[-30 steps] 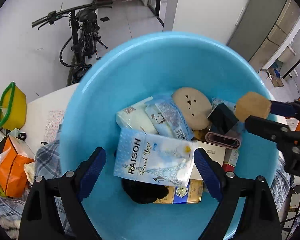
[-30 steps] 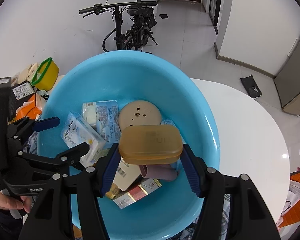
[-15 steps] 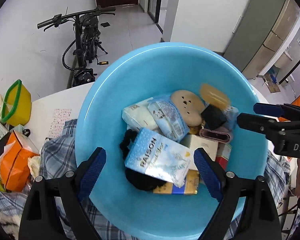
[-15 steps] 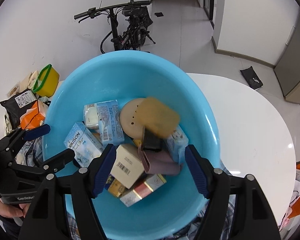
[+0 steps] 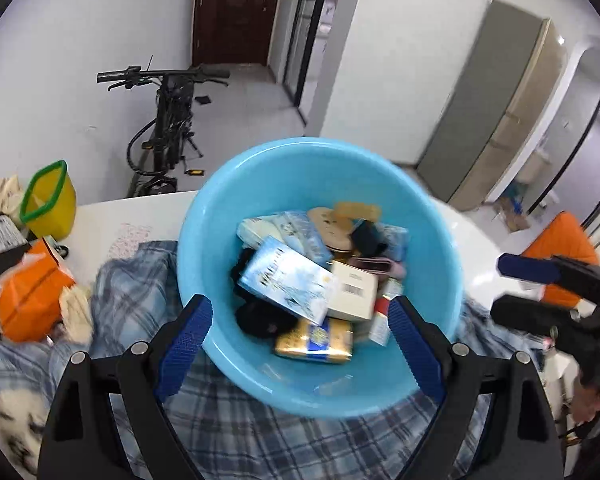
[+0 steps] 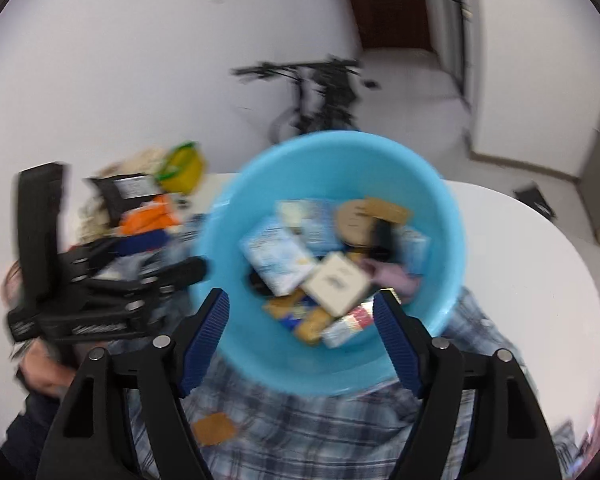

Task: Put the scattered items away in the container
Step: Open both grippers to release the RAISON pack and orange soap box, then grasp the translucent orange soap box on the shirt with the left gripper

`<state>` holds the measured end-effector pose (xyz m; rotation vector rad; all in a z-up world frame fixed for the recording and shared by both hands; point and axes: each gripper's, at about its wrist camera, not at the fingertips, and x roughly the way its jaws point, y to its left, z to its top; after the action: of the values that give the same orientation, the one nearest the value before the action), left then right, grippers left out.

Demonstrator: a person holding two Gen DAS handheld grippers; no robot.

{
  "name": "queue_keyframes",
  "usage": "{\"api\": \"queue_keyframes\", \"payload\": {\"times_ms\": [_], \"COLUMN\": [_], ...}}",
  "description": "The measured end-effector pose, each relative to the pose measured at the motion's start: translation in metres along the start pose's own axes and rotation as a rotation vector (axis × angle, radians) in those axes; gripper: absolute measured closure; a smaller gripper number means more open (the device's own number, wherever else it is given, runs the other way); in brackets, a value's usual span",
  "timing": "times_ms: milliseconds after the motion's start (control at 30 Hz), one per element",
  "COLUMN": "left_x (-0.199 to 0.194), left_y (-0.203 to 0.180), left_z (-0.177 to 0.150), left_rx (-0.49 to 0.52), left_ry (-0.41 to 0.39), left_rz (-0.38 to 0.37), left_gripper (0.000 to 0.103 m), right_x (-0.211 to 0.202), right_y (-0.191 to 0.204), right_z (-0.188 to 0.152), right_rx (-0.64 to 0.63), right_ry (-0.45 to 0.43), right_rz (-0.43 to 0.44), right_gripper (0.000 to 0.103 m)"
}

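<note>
A light blue plastic basin (image 5: 284, 184) (image 6: 256, 344) stands on a plaid cloth and holds several packets and boxes. Among them are a blue Raison box (image 5: 286, 280) (image 6: 274, 254), a white box (image 5: 352, 290) (image 6: 336, 282) and a tan soap case (image 5: 358, 211) (image 6: 386, 210) leaning at the far side. My left gripper (image 5: 300, 342) is open and empty, above the basin's near rim. My right gripper (image 6: 300, 340) is open and empty, also above the near rim. It shows at the right of the left wrist view (image 5: 532, 292).
A plaid cloth (image 5: 148, 280) (image 6: 300, 432) covers the white table (image 6: 520, 248). A small tan piece (image 6: 214, 430) lies on the cloth. A yellow basket (image 5: 48, 200), an orange packet (image 5: 28, 296) and other clutter sit left. A bicycle (image 5: 168, 120) stands behind.
The right gripper opened and let the tan soap case drop into the basin. Both grippers have pulled back and up from the basin.
</note>
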<state>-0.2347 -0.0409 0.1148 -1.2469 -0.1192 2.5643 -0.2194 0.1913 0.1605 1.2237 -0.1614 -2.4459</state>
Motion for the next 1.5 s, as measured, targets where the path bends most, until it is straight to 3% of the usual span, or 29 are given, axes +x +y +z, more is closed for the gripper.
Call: {"api": "queue_keyframes", "payload": {"times_ms": [100, 233, 333, 467, 567, 633, 800, 967, 1100, 1333, 1500], "left_x": [-0.017, -0.032, -0.04, -0.042, -0.037, -0.024, 0.005, 0.018, 0.031, 0.032, 0.031], "left_y": [-0.006, -0.012, -0.019, -0.03, -0.032, -0.032, -0.032, -0.026, -0.024, -0.038, -0.026], "left_z": [-0.025, -0.061, -0.088, -0.114, -0.132, -0.147, -0.186, -0.219, -0.234, -0.238, -0.237], "left_rx": [0.039, 0.069, 0.087, 0.13, 0.122, 0.105, 0.151, 0.164, 0.168, 0.26, 0.228], "left_ry": [-0.025, -0.039, -0.06, -0.084, -0.083, -0.07, 0.022, 0.134, 0.204, 0.202, 0.206], "left_rz": [0.043, 0.046, 0.049, 0.052, 0.033, 0.059, 0.165, 0.113, 0.107, 0.064, 0.034], "left_gripper": [0.011, 0.007, 0.001, 0.0, 0.0, 0.0, 0.0, 0.0, 0.0, 0.0, 0.0], "right_x": [-0.02, -0.033, -0.04, -0.046, -0.051, -0.053, -0.035, -0.016, -0.002, -0.003, -0.004], "right_y": [0.01, 0.01, 0.004, -0.012, -0.019, -0.018, -0.014, -0.019, -0.028, -0.018, -0.023], "right_z": [-0.027, -0.064, -0.093, -0.123, -0.142, -0.156, -0.188, -0.211, -0.217, -0.217, -0.218], "right_rx": [-0.024, -0.054, -0.05, -0.011, 0.019, 0.016, -0.042, -0.056, 0.009, -0.043, -0.026], "right_ry": [-0.064, -0.074, -0.116, -0.174, -0.208, -0.219, -0.134, -0.081, -0.056, -0.068, -0.067], "right_rz": [0.019, 0.07, 0.0, -0.067, -0.096, -0.118, -0.137, -0.159, -0.113, -0.158, -0.158], "right_gripper": [0.022, 0.017, 0.017, 0.017, 0.017, 0.017, 0.014, 0.014, 0.014, 0.014, 0.014]}}
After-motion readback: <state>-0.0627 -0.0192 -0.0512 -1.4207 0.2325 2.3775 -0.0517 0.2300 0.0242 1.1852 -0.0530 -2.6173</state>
